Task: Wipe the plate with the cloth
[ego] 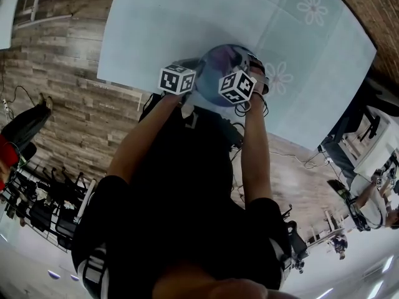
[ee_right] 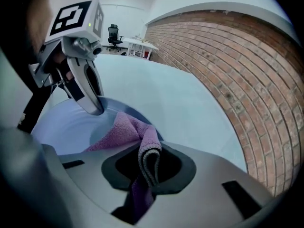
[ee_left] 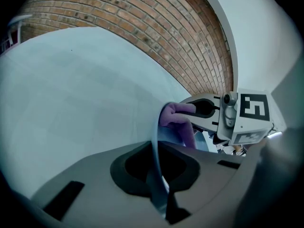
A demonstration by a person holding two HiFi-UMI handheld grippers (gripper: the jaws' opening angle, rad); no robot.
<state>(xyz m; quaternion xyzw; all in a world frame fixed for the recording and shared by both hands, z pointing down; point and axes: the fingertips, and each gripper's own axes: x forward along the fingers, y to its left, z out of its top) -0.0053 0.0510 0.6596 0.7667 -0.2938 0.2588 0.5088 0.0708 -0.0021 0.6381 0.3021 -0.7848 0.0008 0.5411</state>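
Over the table (ego: 187, 17) by the brick wall (ee_left: 142, 27), left gripper (ee_left: 156, 175) clamps plate (ee_left: 154, 132), right gripper (ee_right: 148, 170) clamps cloth (ee_right: 124, 129).

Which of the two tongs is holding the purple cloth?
The right tongs, shut on a fold of the purple fleece cloth. The left tongs instead clamp the rim of the pale blue round plate.

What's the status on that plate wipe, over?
Status: left gripper shut on plate rim. The right gripper is shut on cloth, cloth lying on plate. Nothing seen in the way.
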